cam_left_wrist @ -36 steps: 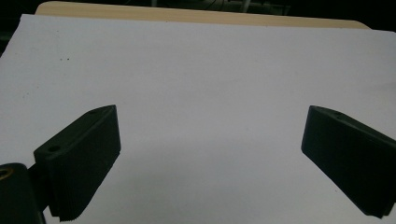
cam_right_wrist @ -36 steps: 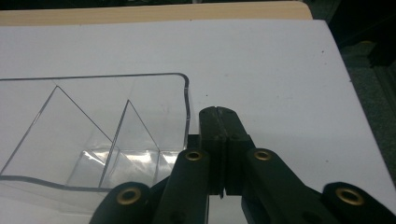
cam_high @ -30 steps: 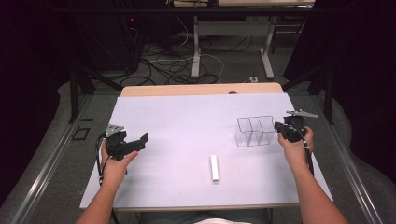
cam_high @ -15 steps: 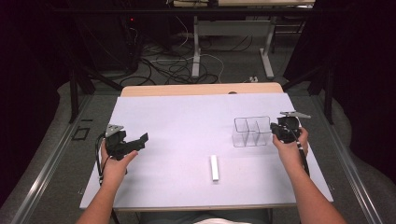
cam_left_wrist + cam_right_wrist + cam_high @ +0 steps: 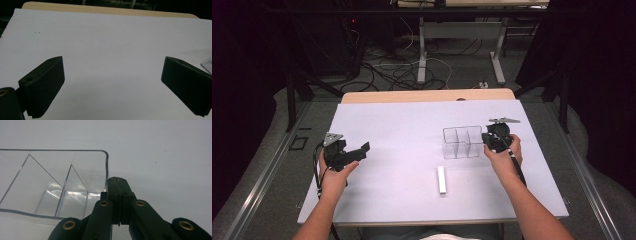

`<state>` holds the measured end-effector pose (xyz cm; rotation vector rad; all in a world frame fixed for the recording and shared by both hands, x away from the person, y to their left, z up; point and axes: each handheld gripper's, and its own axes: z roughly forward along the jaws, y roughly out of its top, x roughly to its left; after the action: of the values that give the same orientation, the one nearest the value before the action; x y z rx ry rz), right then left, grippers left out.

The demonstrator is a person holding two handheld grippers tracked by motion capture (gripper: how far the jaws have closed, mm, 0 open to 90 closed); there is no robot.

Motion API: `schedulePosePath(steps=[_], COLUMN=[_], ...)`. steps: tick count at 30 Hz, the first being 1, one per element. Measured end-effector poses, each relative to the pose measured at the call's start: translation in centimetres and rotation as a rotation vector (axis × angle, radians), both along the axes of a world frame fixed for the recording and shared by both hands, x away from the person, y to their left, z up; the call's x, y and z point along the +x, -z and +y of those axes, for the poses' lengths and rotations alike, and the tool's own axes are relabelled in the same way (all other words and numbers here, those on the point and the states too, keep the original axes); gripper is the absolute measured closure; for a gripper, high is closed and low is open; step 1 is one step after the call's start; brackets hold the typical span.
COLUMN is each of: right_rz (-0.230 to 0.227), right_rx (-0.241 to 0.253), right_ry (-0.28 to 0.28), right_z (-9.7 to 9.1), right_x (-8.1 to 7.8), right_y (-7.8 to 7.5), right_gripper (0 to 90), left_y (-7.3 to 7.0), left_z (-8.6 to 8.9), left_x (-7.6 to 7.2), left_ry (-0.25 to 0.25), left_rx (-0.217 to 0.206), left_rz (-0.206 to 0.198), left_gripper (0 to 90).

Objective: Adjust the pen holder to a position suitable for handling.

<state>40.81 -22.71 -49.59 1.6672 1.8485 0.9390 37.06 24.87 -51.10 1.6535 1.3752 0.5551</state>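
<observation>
Clear, three-compartment box (image 5: pixel 463 142) beside closed right hand-held gripper (image 5: pixel 119 185); left hand-held gripper (image 5: pixel 112 85) wide.

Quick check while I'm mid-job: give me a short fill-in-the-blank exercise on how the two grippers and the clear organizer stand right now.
1. The right gripper has its jaws ____ , pressed against each other with nothing between them.
2. The left gripper has its jaws ____ over bare table.
3. The clear organizer is split by dividers into ____ compartments.
4. The white bar lies on the table, ____ the organizer.

Missing words: shut; open; three; outside
</observation>
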Motion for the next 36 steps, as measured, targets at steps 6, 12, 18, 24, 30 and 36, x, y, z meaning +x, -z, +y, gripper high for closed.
schedulePosePath(steps=[6, 12, 18, 24, 30, 36], right_rz=[0.022, 0.045, 0.053, 0.068, 0.077, 0.053], right_rx=[0.042, 0.058, 0.068, 0.086, 0.104, 0.108], right_ry=[-0.052, -0.116, -0.148, -0.161, -0.177, -0.205], right_z=[2.8, 5.6, 7.5, 7.9, 7.6, 7.0], right_x=[0.1, 0.1, 0.0, -0.1, 0.1, 0.0], right_y=[0.0, 0.0, 0.0, 0.0, 0.0, 0.0], right_gripper=[90.0, 90.0, 90.0, 90.0, 90.0, 83.7], left_y=[0.0, 0.1, 0.1, 0.1, 0.1, 0.3], left_z=[0.0, -0.1, -0.1, -0.2, -0.3, -0.6], left_x=[0.0, 0.0, 0.0, 0.0, 0.0, 0.0], left_ry=[0.004, 0.006, 0.008, 0.012, 0.016, 0.029], left_rx=[0.0, -0.001, 0.006, 0.005, 0.005, 0.002], left_rz=[0.0, 0.003, 0.003, 0.008, 0.004, 0.012], left_gripper=[5.0, 5.0, 5.0, 5.0, 5.1, 5.1])
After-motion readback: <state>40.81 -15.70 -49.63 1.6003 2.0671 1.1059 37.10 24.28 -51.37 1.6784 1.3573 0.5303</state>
